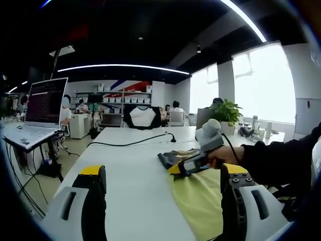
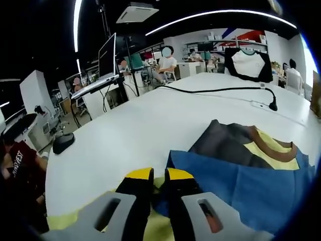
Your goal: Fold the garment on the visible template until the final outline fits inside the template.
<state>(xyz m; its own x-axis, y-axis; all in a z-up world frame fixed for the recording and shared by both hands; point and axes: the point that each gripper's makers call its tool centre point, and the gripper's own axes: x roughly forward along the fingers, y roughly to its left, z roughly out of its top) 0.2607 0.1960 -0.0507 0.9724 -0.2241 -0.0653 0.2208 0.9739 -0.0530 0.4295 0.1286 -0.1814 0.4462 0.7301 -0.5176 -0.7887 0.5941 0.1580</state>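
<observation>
Jaws of the right gripper [image 2: 152, 176] are pressed almost together at their yellow tips, seemingly pinching the near edge of the yellow and blue knit garment with a brown-trimmed collar [image 2: 251, 175], though the tips cover the very spot, so I cannot swear cloth is between them. The left gripper [image 1: 163, 173] stands wide open and holds nothing, its jaws to either side of the garment's yellow part on the white surface [image 1: 130, 150]. To fold well, I would carry the pinched edge low and level across the body, letting the open gripper pin the fold line. No template outline is plain to me; the garment's far side runs out of the right gripper view, and a sleeve covers part of it in the left.
</observation>
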